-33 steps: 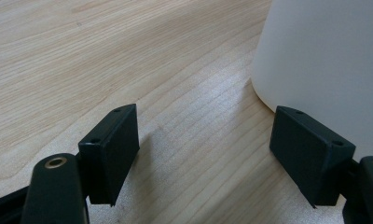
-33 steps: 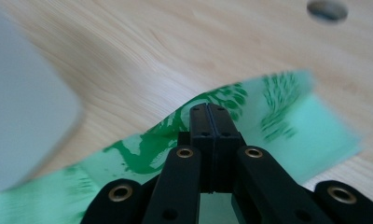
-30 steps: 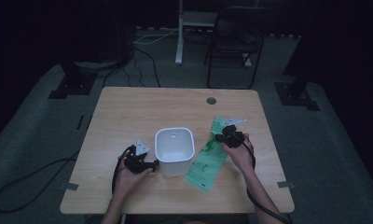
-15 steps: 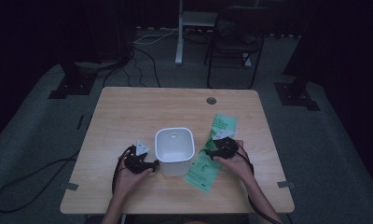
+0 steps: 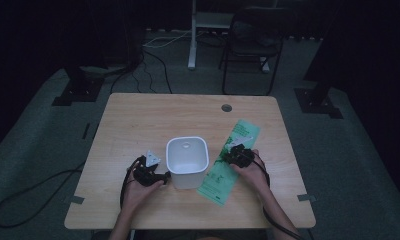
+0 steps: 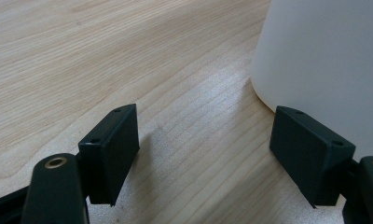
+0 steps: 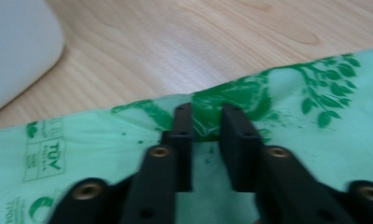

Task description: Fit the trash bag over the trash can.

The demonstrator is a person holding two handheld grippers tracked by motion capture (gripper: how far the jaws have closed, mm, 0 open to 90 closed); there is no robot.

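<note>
A white bin (image 5: pixel 187 161) stands upright at the table's near middle, mouth up. A long green printed bag (image 5: pixel 245 131) lies flat to its right. My right gripper (image 5: pixel 233 154) is down on the bag's middle. Its jaws have just been closing and now pinch a raised fold of the green bag (image 7: pixel 315 135) between the pads of the right gripper (image 7: pixel 207 116). The bin's corner (image 7: pixel 17 46) shows at upper left there. My left gripper (image 5: pixel 163 176) rests low beside the bin's left wall. The left gripper (image 6: pixel 205 149) stands open over bare wood, its right pad close to the bin (image 6: pixel 324 56).
The wooden table (image 5: pixel 153 120) has a cable hole (image 5: pixel 226 107) at the far right. Behind the table stand a dark chair (image 5: pixel 250 45) and a white stand leg (image 5: pixel 192 35). Cables run across the floor at left (image 5: pixel 33 187).
My right gripper has come down and a little nearer along the green bag, and its jaws have closed on a fold of it. The left gripper has stayed put.
</note>
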